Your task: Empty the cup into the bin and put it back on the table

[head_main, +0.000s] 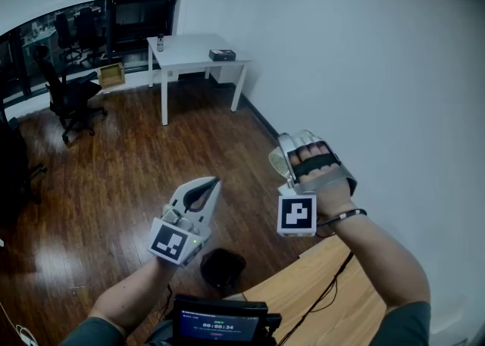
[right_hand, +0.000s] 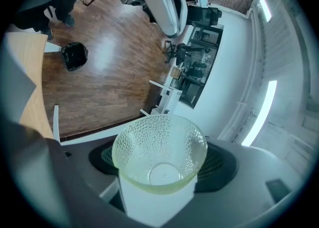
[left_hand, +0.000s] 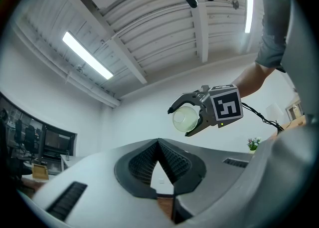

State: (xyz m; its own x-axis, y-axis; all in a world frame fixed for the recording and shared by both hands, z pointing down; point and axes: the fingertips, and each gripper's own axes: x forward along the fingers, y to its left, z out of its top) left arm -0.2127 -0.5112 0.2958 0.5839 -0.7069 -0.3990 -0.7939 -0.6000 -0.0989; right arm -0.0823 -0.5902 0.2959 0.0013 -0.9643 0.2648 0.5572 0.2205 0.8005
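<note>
A clear, dimpled, greenish cup (right_hand: 159,147) sits between the jaws of my right gripper (right_hand: 160,168), which is shut on it. The cup's mouth faces away from the camera and it looks empty inside. In the head view the right gripper (head_main: 292,157) holds the cup (head_main: 278,163) in the air above the floor, right of the black bin (head_main: 222,269). My left gripper (head_main: 203,191) hangs beside it, shut and holding nothing. From the left gripper view, its pads (left_hand: 149,159) meet at the tip, and the right gripper (left_hand: 192,114) with the cup (left_hand: 186,119) shows higher up.
A wooden table (head_main: 333,299) lies at the lower right, with a cable across it. The bin (right_hand: 75,56) stands on the dark wood floor near that table's edge (right_hand: 27,77). A white table (head_main: 193,53) and office chairs (head_main: 68,95) stand far back by the windows.
</note>
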